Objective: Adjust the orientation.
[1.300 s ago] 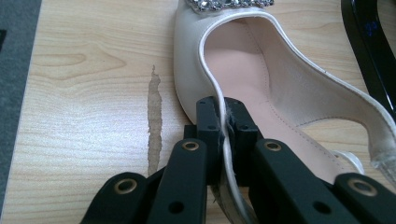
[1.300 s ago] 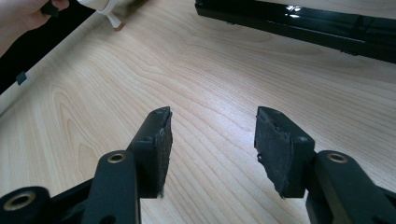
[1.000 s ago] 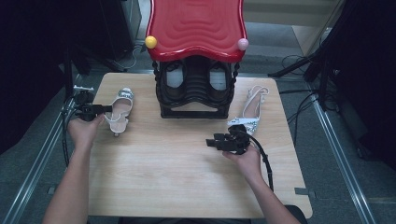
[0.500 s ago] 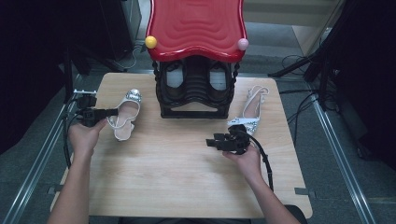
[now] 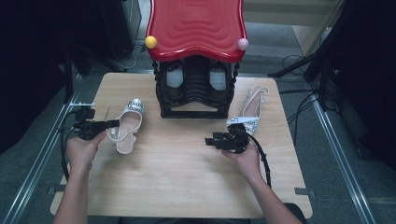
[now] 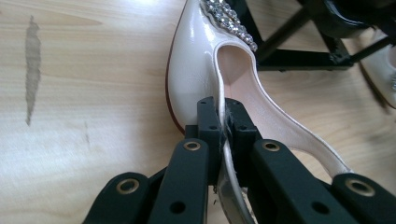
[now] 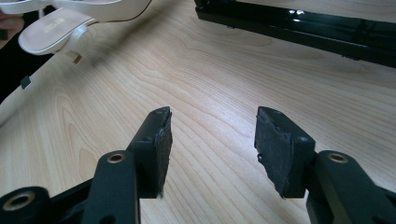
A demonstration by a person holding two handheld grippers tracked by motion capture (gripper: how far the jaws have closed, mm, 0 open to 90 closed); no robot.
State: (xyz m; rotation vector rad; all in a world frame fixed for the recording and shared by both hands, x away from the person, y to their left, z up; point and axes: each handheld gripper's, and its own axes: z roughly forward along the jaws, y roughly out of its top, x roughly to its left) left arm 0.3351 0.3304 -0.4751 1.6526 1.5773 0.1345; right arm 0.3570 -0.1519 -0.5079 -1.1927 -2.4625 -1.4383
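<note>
A white heeled shoe with a rhinestone toe lies left of the black shoe rack on the wooden table. My left gripper is shut on that shoe's side wall; in the left gripper view the thin white edge is pinched between the black pads, and the shoe is lifted off the wood. A second white sandal lies right of the rack. My right gripper rests on the table near that sandal, jaws open with bare wood between its fingertips.
The rack carries a red wavy top with a yellow ball and a pink ball; dark shoes sit inside it. Metal rails and cables run along both table sides. The rack's black base bar lies ahead of my right gripper.
My left gripper has carried the white shoe rightward, closer to the rack, turning it a little. The right hand has stayed put.
</note>
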